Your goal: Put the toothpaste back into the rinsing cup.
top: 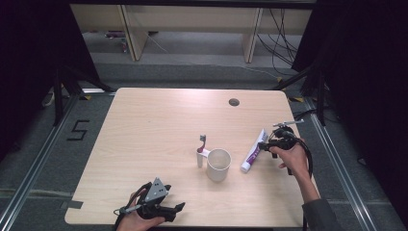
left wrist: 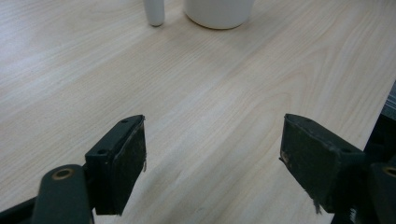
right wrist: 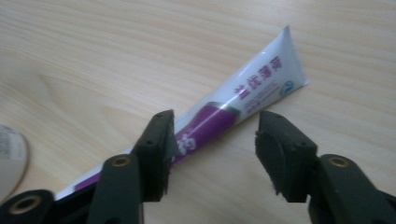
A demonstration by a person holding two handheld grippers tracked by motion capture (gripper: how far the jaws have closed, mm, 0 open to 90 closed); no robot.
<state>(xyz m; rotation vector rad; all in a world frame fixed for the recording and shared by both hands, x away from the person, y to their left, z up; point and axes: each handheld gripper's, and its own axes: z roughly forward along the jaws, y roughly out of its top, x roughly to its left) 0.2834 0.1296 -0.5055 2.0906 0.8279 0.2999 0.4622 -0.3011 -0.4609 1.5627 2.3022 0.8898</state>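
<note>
Currently: right gripper [right wrist: 212,154], jaws spread, toothpaste tube [right wrist: 243,98] lying flat on the table [top: 144,134] between them, unpinched, just beside the white cup [top: 218,164]. Left gripper [left wrist: 212,163], jaws spread, nothing between.

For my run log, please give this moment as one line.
right claw: open over toothpaste tube | left claw: open, idle | cup: upright on table

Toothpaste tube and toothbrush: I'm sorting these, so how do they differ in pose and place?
The toothpaste tube lies flat right of the cup; the toothbrush stands upright at the cup's left. The tube lies between the right gripper's open jaws; the toothbrush stands apart from both grippers. Both are white and purple.
</note>
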